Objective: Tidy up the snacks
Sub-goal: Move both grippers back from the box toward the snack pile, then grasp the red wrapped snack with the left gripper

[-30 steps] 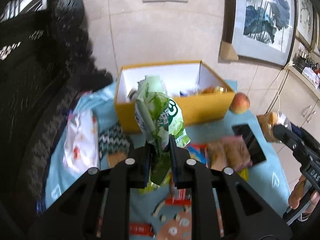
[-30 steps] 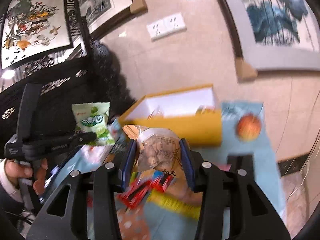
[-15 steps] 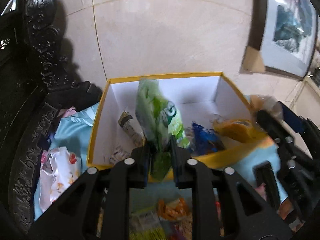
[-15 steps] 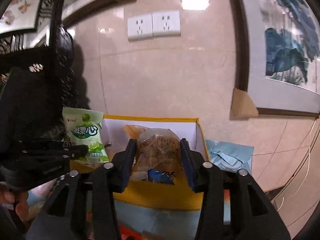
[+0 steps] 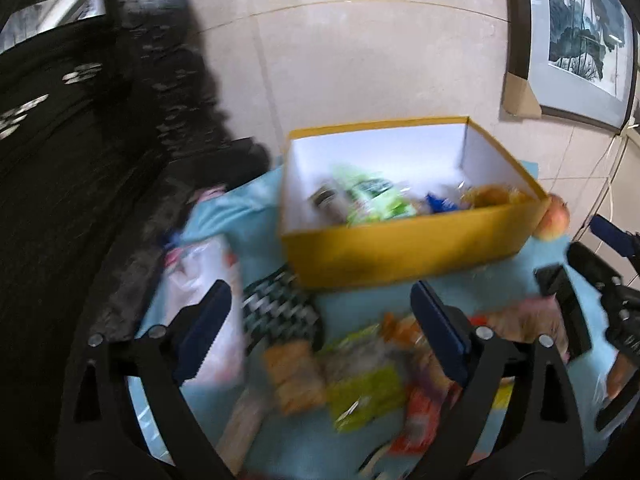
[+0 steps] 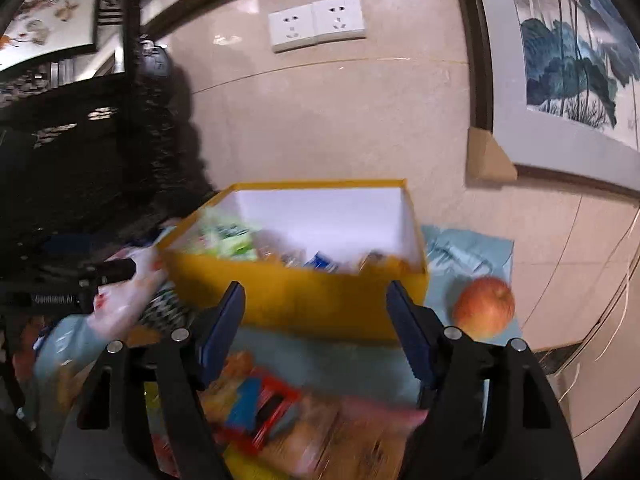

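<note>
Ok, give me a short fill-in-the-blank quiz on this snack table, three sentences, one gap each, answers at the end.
1. The green snack bag lies inside the ____ cardboard box.
2. The fruit beside the box's right end is an ____.
3. Both the left gripper and the right gripper have just been opening and now hold ____ between their pads.

Missing words: yellow; apple; nothing

surface: blue cloth (image 5: 256, 216) | on it: yellow box (image 5: 400, 252), apple (image 6: 484, 306), loose snacks (image 5: 360, 384)
</note>
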Action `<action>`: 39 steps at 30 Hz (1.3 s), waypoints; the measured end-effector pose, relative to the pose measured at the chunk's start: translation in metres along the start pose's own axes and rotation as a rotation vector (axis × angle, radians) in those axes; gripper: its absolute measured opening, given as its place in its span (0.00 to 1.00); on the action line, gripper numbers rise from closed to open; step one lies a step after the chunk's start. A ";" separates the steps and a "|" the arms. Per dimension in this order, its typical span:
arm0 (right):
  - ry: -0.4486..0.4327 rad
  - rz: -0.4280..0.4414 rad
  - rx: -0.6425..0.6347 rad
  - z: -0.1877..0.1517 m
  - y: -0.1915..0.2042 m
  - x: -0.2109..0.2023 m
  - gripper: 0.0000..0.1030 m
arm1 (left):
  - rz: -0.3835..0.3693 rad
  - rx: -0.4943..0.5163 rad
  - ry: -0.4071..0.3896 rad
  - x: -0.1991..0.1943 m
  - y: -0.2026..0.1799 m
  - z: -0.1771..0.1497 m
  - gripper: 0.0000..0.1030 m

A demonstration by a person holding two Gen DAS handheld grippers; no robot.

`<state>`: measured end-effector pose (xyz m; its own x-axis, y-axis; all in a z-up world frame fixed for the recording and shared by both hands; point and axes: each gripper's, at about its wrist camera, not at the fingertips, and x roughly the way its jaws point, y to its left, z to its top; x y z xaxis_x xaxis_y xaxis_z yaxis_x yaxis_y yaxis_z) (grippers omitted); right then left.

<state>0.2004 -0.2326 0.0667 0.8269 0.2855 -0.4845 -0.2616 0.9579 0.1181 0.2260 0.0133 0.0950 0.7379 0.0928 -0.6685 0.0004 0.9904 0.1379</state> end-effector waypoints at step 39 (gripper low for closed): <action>0.080 0.025 0.342 -0.119 -0.030 -0.034 0.96 | -0.136 0.069 0.246 0.059 -0.094 -0.140 0.56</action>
<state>0.1208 -0.2746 -0.0231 0.7771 0.3186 -0.5428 -0.0878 0.9089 0.4077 0.1751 -0.0597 -0.0599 0.5418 -0.0101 -0.8405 0.1403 0.9870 0.0786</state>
